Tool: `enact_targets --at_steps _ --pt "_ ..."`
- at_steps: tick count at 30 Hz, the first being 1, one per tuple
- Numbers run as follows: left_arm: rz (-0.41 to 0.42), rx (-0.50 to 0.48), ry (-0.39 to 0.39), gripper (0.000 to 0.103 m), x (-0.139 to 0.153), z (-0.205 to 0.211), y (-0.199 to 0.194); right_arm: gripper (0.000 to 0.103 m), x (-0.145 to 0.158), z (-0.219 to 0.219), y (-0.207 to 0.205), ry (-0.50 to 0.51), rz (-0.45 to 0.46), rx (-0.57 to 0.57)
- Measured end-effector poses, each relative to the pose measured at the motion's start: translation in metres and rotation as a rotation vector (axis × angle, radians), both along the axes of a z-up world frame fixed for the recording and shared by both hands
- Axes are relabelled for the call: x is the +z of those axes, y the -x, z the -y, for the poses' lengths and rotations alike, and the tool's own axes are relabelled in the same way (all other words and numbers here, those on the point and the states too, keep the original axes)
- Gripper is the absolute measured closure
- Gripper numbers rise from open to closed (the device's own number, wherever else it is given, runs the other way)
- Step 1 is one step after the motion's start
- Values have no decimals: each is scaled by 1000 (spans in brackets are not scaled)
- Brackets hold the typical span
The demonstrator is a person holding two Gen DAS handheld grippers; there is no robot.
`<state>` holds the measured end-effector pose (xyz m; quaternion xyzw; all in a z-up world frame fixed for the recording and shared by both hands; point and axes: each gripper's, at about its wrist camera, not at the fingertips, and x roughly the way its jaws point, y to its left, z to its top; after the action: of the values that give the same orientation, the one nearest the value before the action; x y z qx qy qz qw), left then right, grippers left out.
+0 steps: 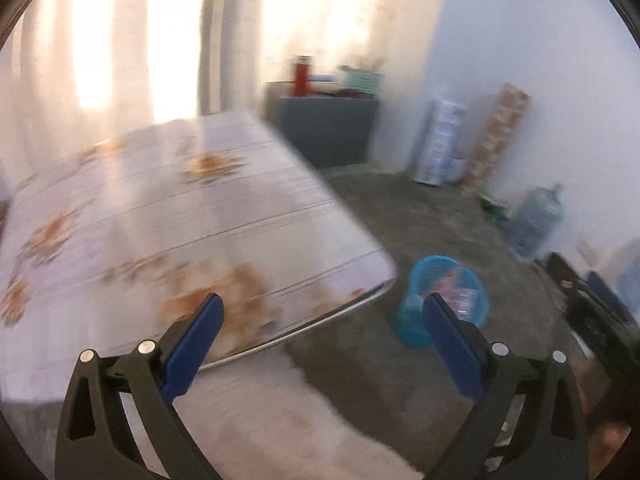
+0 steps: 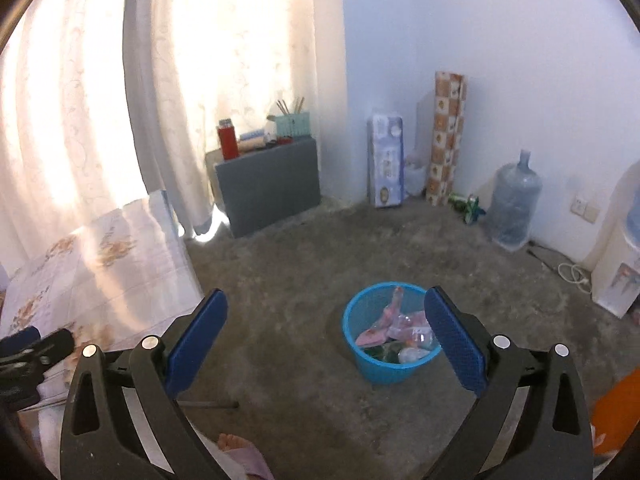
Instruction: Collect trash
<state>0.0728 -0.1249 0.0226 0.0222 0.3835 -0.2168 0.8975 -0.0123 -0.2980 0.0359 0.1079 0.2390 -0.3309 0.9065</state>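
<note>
Wrappers [image 2: 394, 326] already sit in the blue bin [image 2: 362, 356], lower centre. Both the left gripper [image 1: 322, 320] and right gripper [image 2: 326, 320] are spread wide, holding nothing. No trash shows on the table [image 1: 160, 208].

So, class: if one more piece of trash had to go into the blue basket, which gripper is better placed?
Probably the right gripper: open and empty, looking down into the blue basket. The left gripper looks mostly over the table.

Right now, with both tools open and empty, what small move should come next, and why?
Probably swing the left tool over the floral-cloth table to look for leftover trash: the blue plastic mesh bin already holds wrappers, the right tool carries nothing, and the blurred tabletop shows no clear litter.
</note>
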Motion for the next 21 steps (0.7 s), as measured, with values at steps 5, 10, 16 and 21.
enact_targets --at_steps 5,10,16,21 --pt "-9 98 -25 6 -5 -34 6 8 -7 -30 11 6 19 -57" --pt "40 118 -26 6 -8 -44 19 8 -16 -49 17 15 -8 -76" --pt "99 66 -145 6 -11 -30 37 8 -30 -54 14 21 -140 -114" --pt "107 90 -157 6 -16 -27 49 8 -32 -55 20 5 -160 -131"
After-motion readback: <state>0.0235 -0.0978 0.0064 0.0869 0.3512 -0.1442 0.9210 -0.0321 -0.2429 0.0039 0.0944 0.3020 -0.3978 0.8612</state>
